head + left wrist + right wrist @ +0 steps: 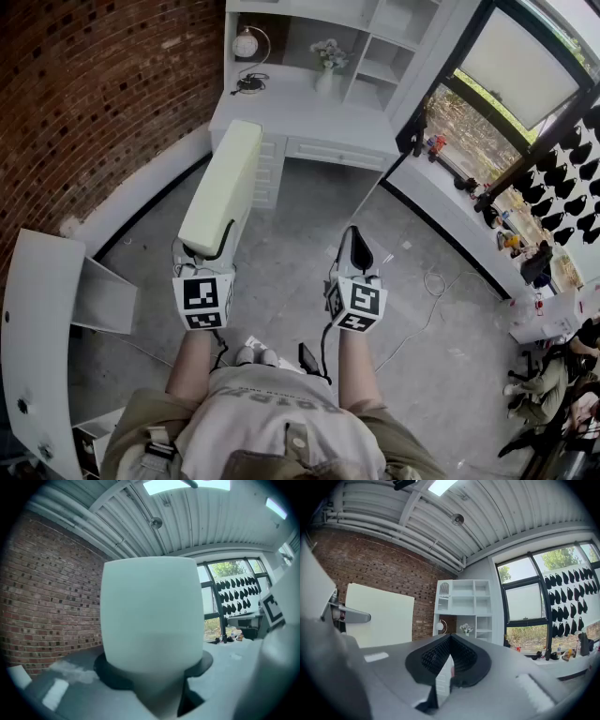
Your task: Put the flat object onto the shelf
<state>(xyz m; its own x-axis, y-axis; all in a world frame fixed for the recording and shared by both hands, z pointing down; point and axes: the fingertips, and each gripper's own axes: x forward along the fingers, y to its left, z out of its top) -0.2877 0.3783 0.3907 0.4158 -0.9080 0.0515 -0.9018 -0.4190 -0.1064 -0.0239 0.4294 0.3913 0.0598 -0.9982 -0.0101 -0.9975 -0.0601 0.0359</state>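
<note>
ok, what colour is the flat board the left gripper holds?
Pale cream board, clearest in head view.

Pale flat panel [150, 616] in left gripper [152, 667]

Board [150, 616]: fills the middle of the left gripper view and hides whatever stands straight behind it.
Left gripper [157, 667]: only the dark outer rims of its pads show past the board.
Shelf unit [367, 37]: top cut off by the head view's upper edge.
Things on the windowsill [487, 202]: too small to tell.
Person [272, 422]: cut off by the lower edge.
</note>
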